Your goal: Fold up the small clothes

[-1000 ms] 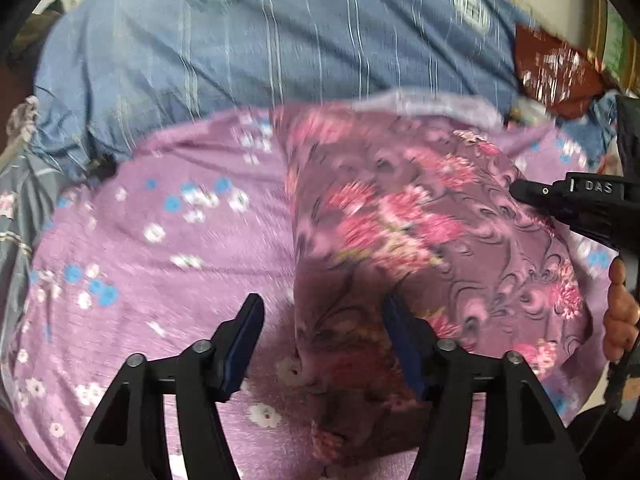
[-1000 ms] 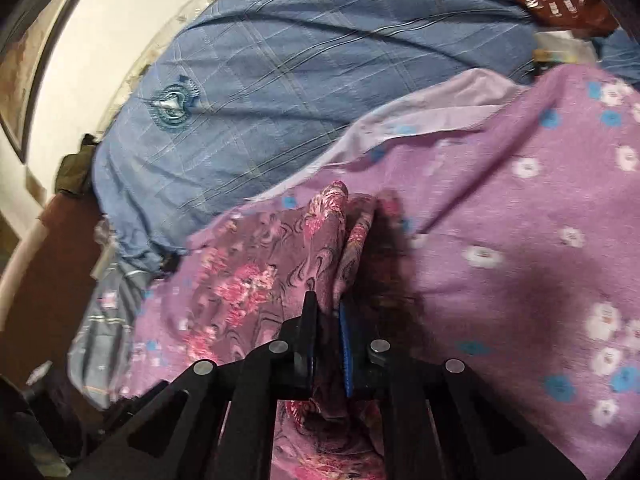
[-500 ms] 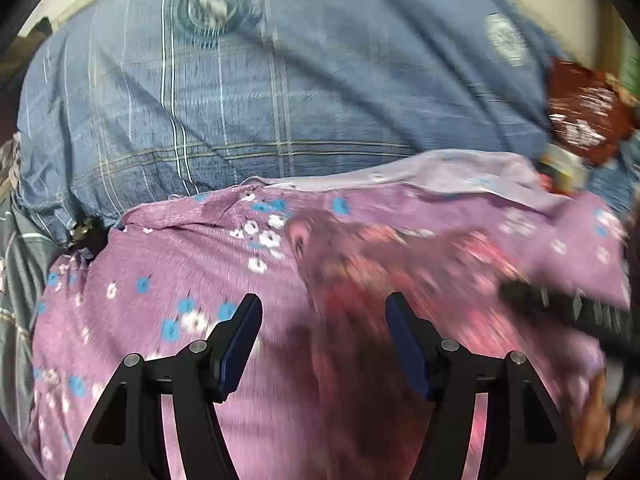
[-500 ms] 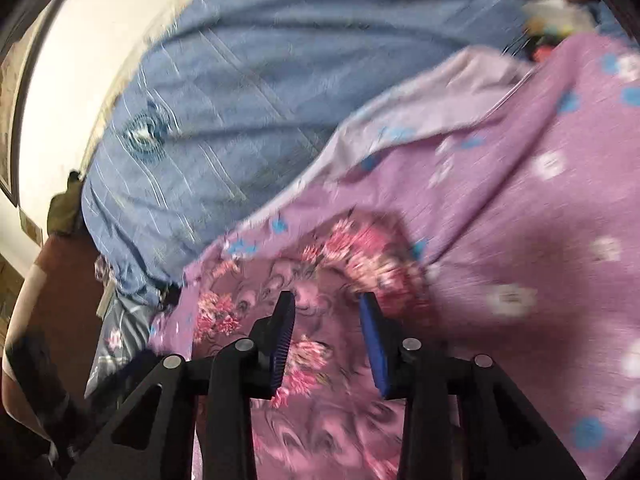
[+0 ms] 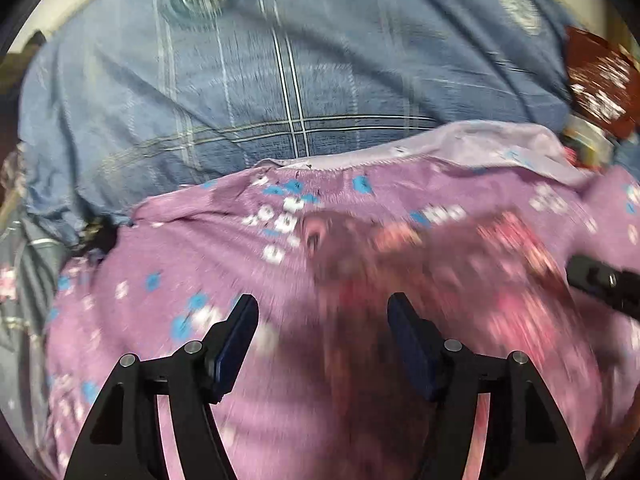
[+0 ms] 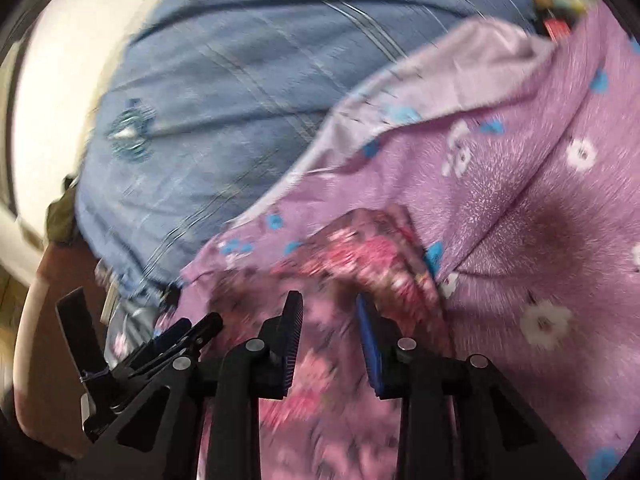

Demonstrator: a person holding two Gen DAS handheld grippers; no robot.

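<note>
A dark pink flowered garment [image 5: 460, 280] lies flat on a purple flowered cloth [image 5: 180, 280]; both are blurred. My left gripper [image 5: 322, 300] hovers open over the garment's left edge, with nothing between its fingers. The tip of the right gripper [image 5: 600, 280] shows at the right edge of that view. In the right wrist view my right gripper [image 6: 327, 297] is open just above the garment [image 6: 352, 256], whose far corner lies ahead of the fingers. Its pads stand apart and do not press the cloth. The left gripper [image 6: 188, 332] reaches in at lower left.
A blue checked blanket [image 5: 280, 80] covers the bed beyond the purple cloth [image 6: 540, 200], whose pale underside is turned up at the far edge. A red-brown packet [image 5: 600, 76] and small clutter sit at far right. A person's arm [image 6: 28, 340] is at the left.
My right gripper let go of the bunched garment fold and opened; the garment now lies flat. My left gripper moved forward over the cloth, still open.
</note>
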